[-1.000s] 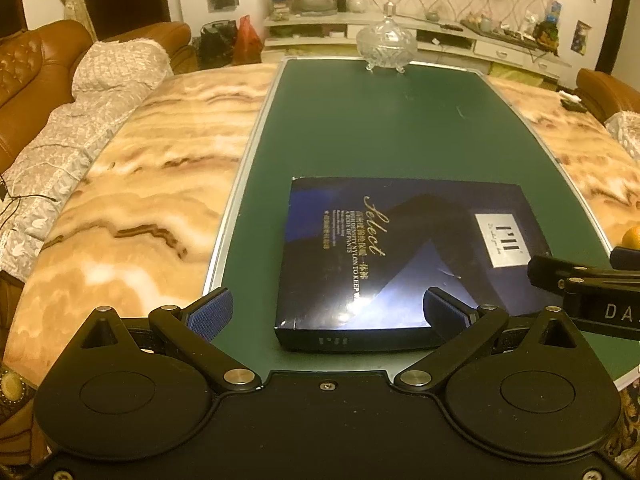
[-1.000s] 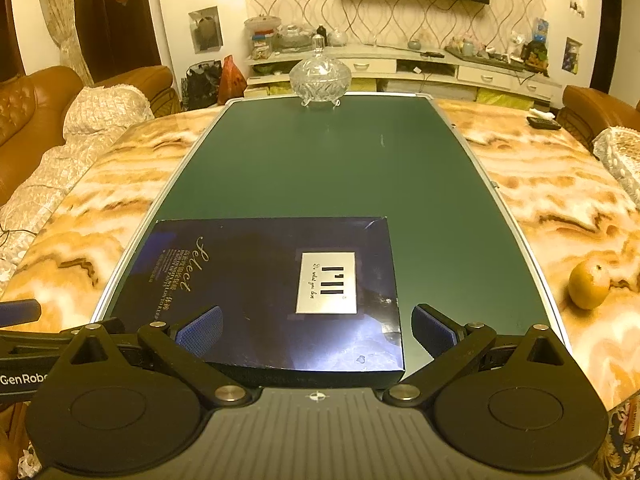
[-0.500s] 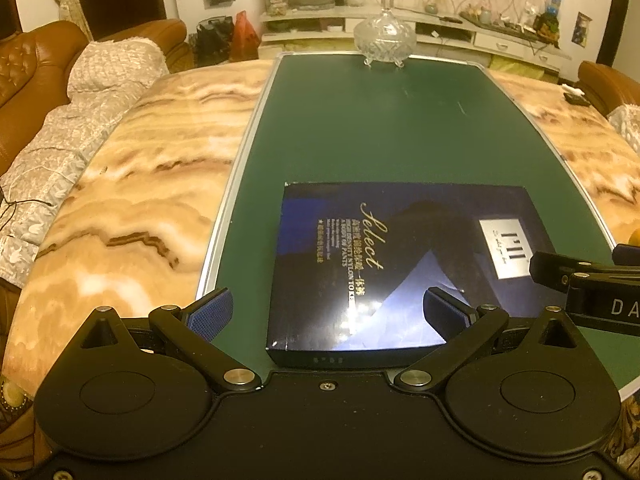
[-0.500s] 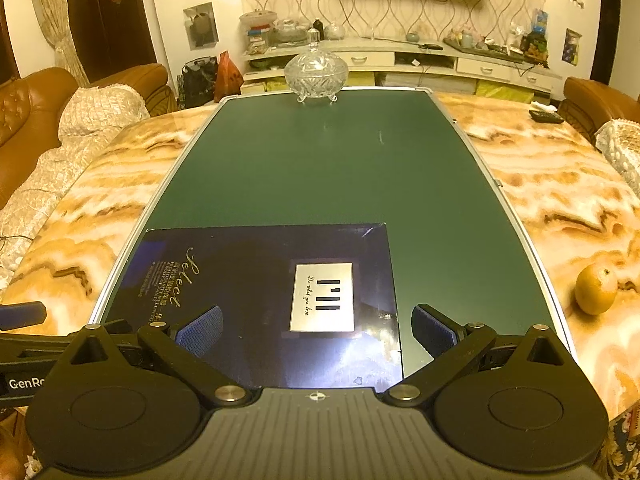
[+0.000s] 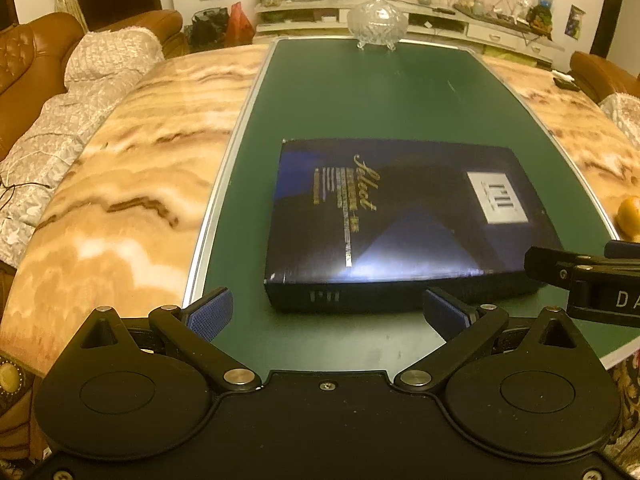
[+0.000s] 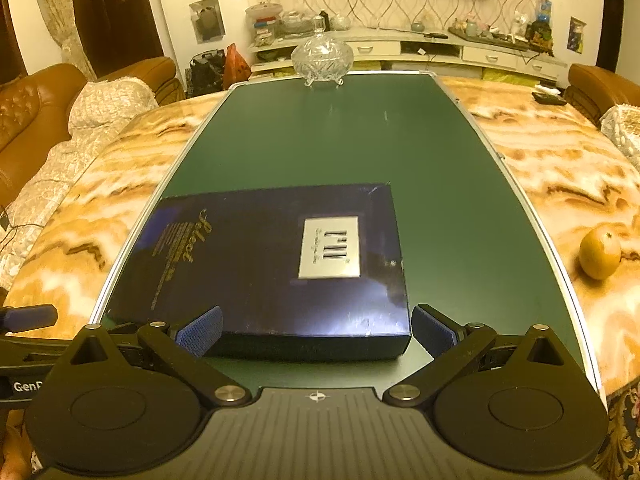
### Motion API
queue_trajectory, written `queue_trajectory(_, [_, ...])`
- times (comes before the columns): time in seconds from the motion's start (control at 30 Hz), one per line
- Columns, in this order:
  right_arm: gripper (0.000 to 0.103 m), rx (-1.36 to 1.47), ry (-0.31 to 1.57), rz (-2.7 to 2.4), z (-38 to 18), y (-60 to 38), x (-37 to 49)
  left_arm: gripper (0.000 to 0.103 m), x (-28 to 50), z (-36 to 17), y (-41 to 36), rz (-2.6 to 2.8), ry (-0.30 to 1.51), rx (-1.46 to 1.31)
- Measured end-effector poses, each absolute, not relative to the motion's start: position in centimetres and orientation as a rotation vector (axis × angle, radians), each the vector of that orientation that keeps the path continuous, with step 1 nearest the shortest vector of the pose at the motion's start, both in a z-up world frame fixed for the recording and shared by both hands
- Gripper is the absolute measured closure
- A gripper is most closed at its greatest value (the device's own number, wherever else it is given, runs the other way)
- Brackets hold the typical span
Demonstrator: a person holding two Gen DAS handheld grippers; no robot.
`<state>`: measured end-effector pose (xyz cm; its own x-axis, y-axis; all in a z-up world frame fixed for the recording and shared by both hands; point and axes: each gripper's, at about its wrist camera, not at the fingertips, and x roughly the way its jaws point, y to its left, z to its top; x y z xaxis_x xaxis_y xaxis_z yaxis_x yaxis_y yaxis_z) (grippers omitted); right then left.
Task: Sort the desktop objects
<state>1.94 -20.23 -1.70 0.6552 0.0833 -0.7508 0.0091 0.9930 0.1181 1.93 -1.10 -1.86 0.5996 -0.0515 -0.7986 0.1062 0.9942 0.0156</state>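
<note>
- A flat dark blue cardboard box [image 5: 400, 216] with gold writing and a silver square label lies on the near part of the green panel [image 5: 360, 96] in the middle of the table.
- The table's sides are shiny orange and white marble [image 5: 132, 200].
- The left gripper [image 5: 328, 314] has its two blue pads wide apart. It holds nothing. It sits just in front of the box's near edge, low over the green panel.
- The right gripper [image 6: 316, 330] is wide apart too and holds nothing. Its left pad looks to overlap the box's near edge, and its right pad is just past the box's right corner.
- A round orange fruit [image 6: 600, 253] sits on the marble to the right, well apart from the box.
- A clear glass bowl with a lid [image 6: 322, 60] stands at the far end of the green panel.
- A brown leather sofa [image 6: 36, 116] is on the left.
</note>
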Motion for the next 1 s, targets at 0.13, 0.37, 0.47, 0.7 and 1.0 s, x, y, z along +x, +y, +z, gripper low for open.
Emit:
queue_trajectory(0.13, [0.0, 0.101, 0.852, 0.042, -1.8, -20.0, 1.1, 0.0, 1.2, -2.4, -1.2, -0.095, 0.934, 0.066])
queue_trajectory(0.37, [0.0, 0.116, 0.877, 0.044, -2.8, -20.3, 0.2, 0.0, 0.5, -3.0, -1.3, -0.102, 0.951, 0.066])
queue_trajectory(0.47, [0.0, 0.129, 0.881, 0.039, -3.0, -20.6, 0.1, 0.0, 0.5, -2.8, -1.2, -0.095, 0.945, 0.069])
queue_trajectory(0.7, [0.0, 0.132, 0.877, 0.04, -3.0, -20.7, 0.2, 0.0, 0.6, -2.6, -1.2, -0.091, 0.933, 0.068])
queue_trajectory(1.0, [0.0, 0.137, 0.88, 0.033, -3.1, -20.8, 0.3, 0.0, 0.7, -2.5, -1.1, -0.105, 0.926, 0.052])
